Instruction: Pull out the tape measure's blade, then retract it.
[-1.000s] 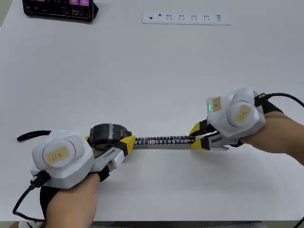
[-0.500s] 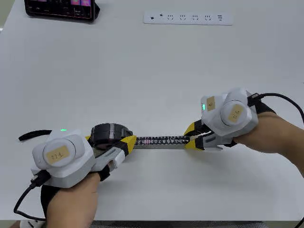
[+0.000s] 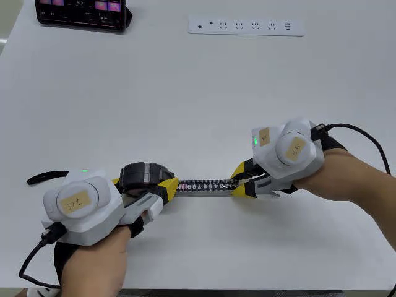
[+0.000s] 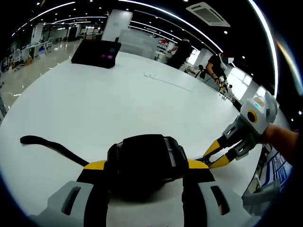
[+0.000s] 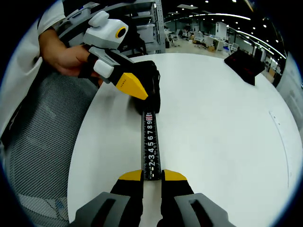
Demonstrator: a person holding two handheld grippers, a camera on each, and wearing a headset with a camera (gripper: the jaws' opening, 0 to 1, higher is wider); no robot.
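A black tape measure case point(image 3: 143, 176) rests on the white table, held between the yellow-tipped jaws of my left gripper point(image 3: 166, 186), which is shut on it. In the left gripper view the case point(image 4: 143, 162) sits between the jaws. Its dark blade point(image 3: 205, 185) with printed numbers runs right to my right gripper point(image 3: 240, 185), which is shut on the blade's end. The right gripper view shows the blade point(image 5: 150, 146) stretching from the jaws point(image 5: 152, 176) to the case point(image 5: 150, 90). The tape's black wrist strap point(image 3: 43, 177) trails to the left.
A white power strip point(image 3: 246, 26) lies at the far edge of the table. A dark tablet on a stand point(image 3: 80, 12) stands at the far left corner. Cables run from both grippers, one looping at the right point(image 3: 365, 139). A mesh chair point(image 5: 45, 156) stands beside the table.
My right gripper has moved left toward the case with the blade's end, so the exposed blade is shorter. The left gripper and case have stayed put.
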